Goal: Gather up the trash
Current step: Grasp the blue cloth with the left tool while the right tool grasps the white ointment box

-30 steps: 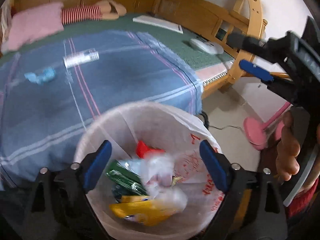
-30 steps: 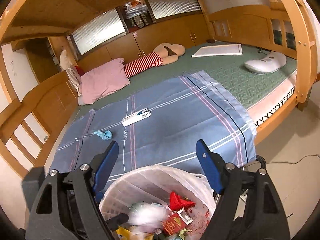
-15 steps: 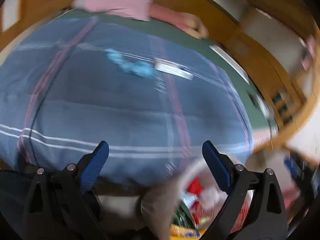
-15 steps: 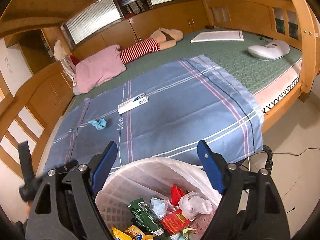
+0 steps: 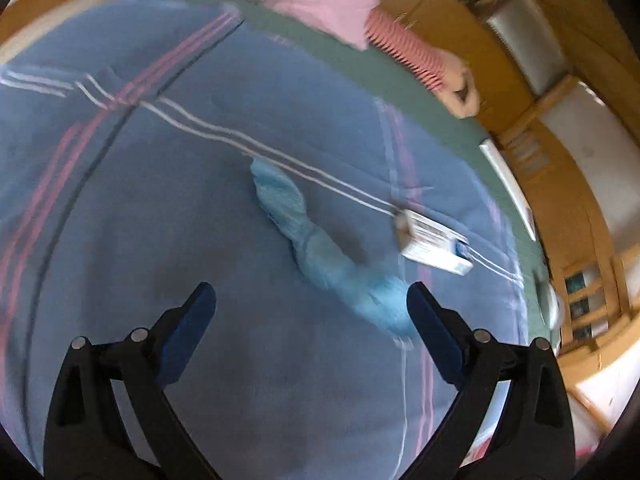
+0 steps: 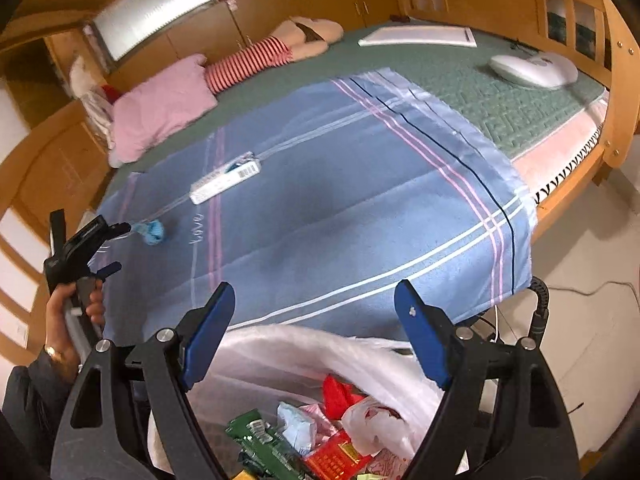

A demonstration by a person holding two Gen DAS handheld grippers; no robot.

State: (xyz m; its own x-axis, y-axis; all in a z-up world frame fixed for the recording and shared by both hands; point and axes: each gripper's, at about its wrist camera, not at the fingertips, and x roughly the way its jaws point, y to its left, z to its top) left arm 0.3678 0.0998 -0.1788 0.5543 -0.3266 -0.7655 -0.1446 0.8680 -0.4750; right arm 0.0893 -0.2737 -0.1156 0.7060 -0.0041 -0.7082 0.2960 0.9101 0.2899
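Note:
A crumpled light-blue piece of trash (image 5: 320, 248) lies on the blue blanket (image 5: 120, 220), and it also shows in the right wrist view (image 6: 153, 232). A white carton (image 5: 434, 246) lies just past it, also in the right wrist view (image 6: 225, 182). My left gripper (image 5: 310, 308) is open and empty, just short of the blue trash; it shows in the right wrist view (image 6: 110, 246) too. My right gripper (image 6: 314, 312) is open and empty above the white-lined trash bin (image 6: 300, 348), which holds several wrappers.
A pink pillow (image 6: 160, 112) and a striped doll (image 6: 260, 60) lie at the bed's far side. A white device (image 6: 532, 68) and a flat white board (image 6: 420, 36) sit on the green mat. The wooden bed frame (image 6: 616, 80) rises at right.
My left gripper has swung away from the bin, out over the blanket, up to the blue trash. My right gripper has stayed over the bin.

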